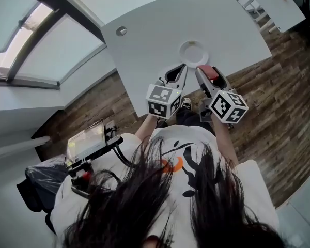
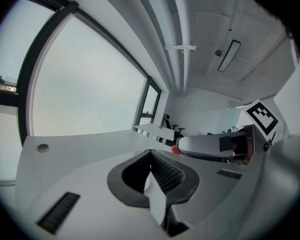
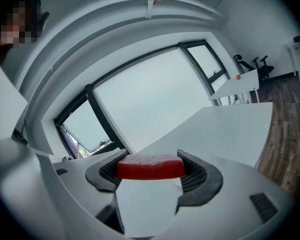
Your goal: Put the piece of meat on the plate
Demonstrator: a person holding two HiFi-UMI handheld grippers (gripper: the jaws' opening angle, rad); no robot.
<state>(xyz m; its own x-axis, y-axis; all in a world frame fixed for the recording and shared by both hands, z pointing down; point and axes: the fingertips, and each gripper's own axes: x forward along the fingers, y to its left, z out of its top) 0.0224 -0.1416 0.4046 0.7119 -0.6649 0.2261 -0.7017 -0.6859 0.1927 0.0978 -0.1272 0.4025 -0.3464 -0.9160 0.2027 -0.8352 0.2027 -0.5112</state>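
Over the near edge of the white worktop (image 1: pixel 160 30), both grippers are up side by side in front of the person. The right gripper (image 1: pixel 206 72) has the goods, its jaws pinching the piece of meat from both sides. The left gripper (image 1: pixel 182 70) is idle, with its jaws pressed together at the tips and nothing between them. Just beyond them sits the round white plate (image 1: pixel 192 51), bare, nothing on it. And there's the piece of meat (image 3: pixel 150 167), a flat red slab held level in the right jaws, lifted off the worktop and near the plate's closer rim, not over it yet. So the pick-up looks done. My read is that what's left is the short carry over the plate, lowering it, and letting go.
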